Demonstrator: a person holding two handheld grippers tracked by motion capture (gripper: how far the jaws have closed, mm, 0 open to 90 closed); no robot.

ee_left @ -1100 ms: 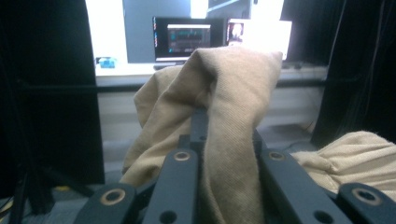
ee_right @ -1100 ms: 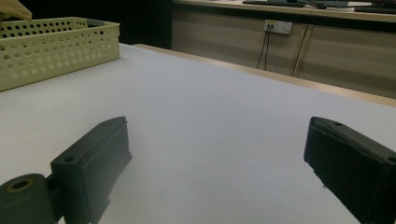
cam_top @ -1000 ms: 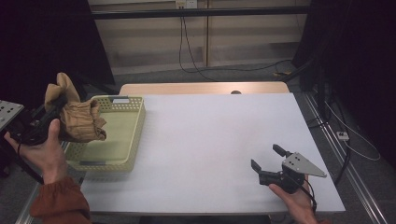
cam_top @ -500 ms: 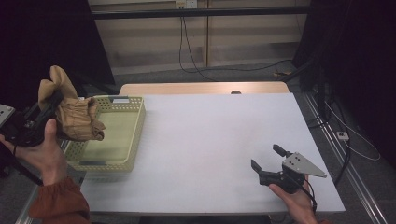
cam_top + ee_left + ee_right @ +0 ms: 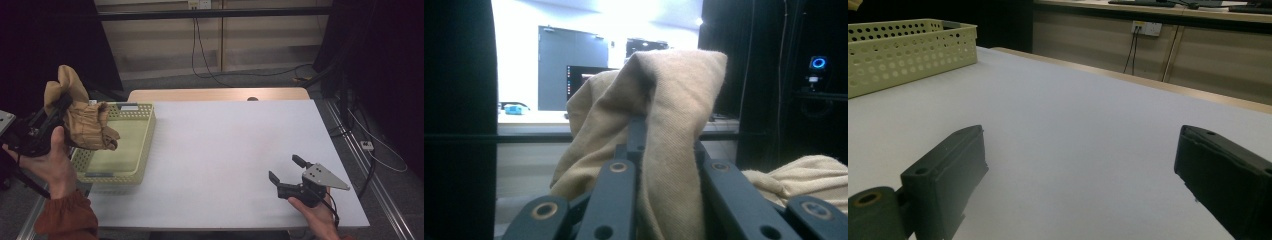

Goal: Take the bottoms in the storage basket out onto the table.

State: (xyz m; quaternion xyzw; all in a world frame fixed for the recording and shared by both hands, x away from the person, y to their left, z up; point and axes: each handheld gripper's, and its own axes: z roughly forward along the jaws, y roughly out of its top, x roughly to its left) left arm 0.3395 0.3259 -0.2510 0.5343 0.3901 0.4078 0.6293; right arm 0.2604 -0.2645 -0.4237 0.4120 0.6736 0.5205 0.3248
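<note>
A crumpled tan cloth hangs in the air over the left rim of a pale green perforated basket. My left gripper is shut on it, held up by a hand at the table's left edge. In the left gripper view the cloth drapes over and between the black jaws of that gripper. My right gripper rests low at the table's front right, open with nothing between its fingers. Seen from the right gripper view, this gripper faces bare white table.
The basket stands at the table's left side and its visible floor looks bare. A wooden strip runs along the table's far edge, with cables on the floor behind and to the right.
The left gripper has raised the cloth a little higher beside the basket's left rim, with a small sideways sway. The right gripper has stayed still.
</note>
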